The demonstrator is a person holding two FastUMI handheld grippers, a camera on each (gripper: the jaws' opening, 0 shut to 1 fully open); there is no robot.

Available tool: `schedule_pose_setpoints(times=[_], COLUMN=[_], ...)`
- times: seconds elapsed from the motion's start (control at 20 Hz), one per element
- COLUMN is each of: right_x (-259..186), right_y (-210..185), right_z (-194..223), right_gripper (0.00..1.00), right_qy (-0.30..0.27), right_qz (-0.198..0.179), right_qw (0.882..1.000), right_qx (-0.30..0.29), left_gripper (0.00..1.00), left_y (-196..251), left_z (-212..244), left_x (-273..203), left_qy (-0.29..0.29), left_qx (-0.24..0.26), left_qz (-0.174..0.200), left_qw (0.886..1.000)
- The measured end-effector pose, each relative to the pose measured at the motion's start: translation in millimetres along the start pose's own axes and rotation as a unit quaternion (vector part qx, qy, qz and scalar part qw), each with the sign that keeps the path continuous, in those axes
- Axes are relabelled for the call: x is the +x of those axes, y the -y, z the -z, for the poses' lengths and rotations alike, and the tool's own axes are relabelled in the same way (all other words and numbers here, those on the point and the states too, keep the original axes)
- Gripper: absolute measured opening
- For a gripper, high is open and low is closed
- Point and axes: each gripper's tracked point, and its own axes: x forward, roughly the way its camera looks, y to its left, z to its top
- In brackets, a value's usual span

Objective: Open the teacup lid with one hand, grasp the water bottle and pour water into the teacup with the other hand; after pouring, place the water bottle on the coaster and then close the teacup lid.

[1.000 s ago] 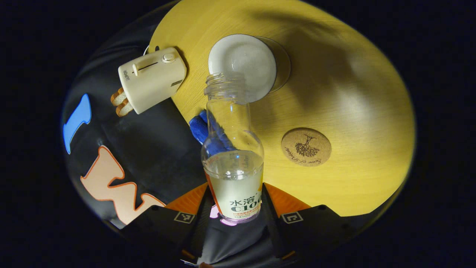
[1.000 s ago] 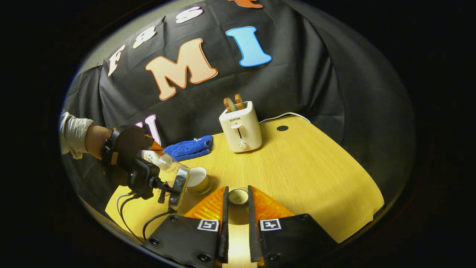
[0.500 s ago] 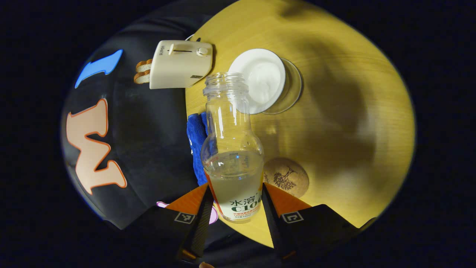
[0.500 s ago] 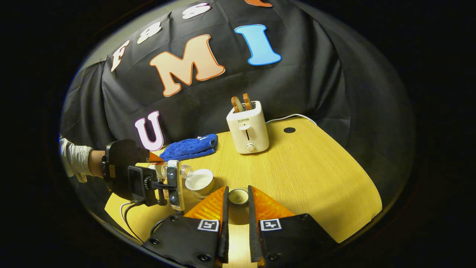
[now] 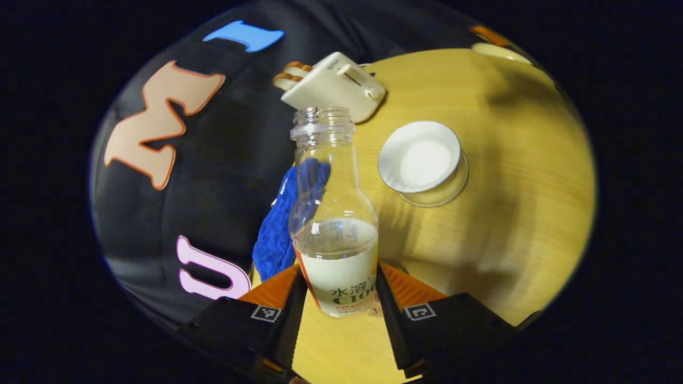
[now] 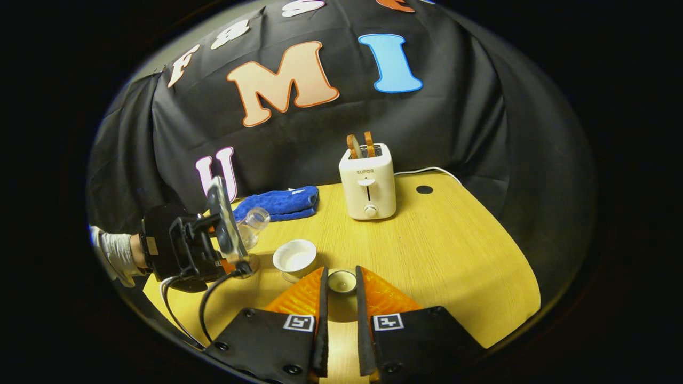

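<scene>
Clear plastic water bottle (image 5: 333, 224), uncapped and part full, sits clamped low in my left gripper (image 5: 335, 298), left of the open teacup (image 5: 421, 162); slippery and sloshy, I judge. My right gripper (image 6: 341, 290) pinches the lid (image 6: 341, 281).

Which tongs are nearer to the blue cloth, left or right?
Left. The left tongs, gripping the water bottle, are beside the blue cloth; the right tongs, holding the teacup lid, are farther off.
</scene>
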Motion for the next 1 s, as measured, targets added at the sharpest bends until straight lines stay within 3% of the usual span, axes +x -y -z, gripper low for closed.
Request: schedule_pose_setpoints(times=[0.05, 0.25, 0.3, 0.35, 0.45, 0.6, 1.0], right_x=[-1, -1, -2, -2, -2, -2, -4], right_y=[-4, -21, -25, -28, -35, -44, -72], right_z=[0, 0, 0, 1, 0, 0, 5], right_gripper=[0.22, 0.25, 0.29, 0.23, 0.23, 0.27, 0.29], right_qy=[-0.002, -0.010, -0.013, -0.018, -0.022, -0.028, -0.041], right_qz=[-0.001, -0.002, -0.002, -0.003, -0.002, 0.000, -0.007], right_qw=[1.000, 1.000, 1.000, 1.000, 1.000, 1.000, 0.998], right_qx=[-0.005, -0.025, -0.027, -0.023, -0.013, -0.013, -0.044], left_gripper=[0.68, 0.69, 0.68, 0.69, 0.69, 0.69, 0.70], left_y=[1, 0, -3, -7, -13, -10, -5], left_z=[0, 8, 6, 4, 0, -6, 11], left_x=[2, 0, -1, -2, -3, -1, 9], left_qy=[0.010, 0.051, 0.070, 0.082, 0.111, 0.144, 0.155], left_qx=[-0.030, -0.141, -0.160, -0.175, -0.204, -0.263, -0.342], left_qz=[0.003, -0.011, -0.018, -0.026, -0.037, -0.031, -0.023], left_qw=[0.999, 0.989, 0.984, 0.981, 0.972, 0.954, 0.927])
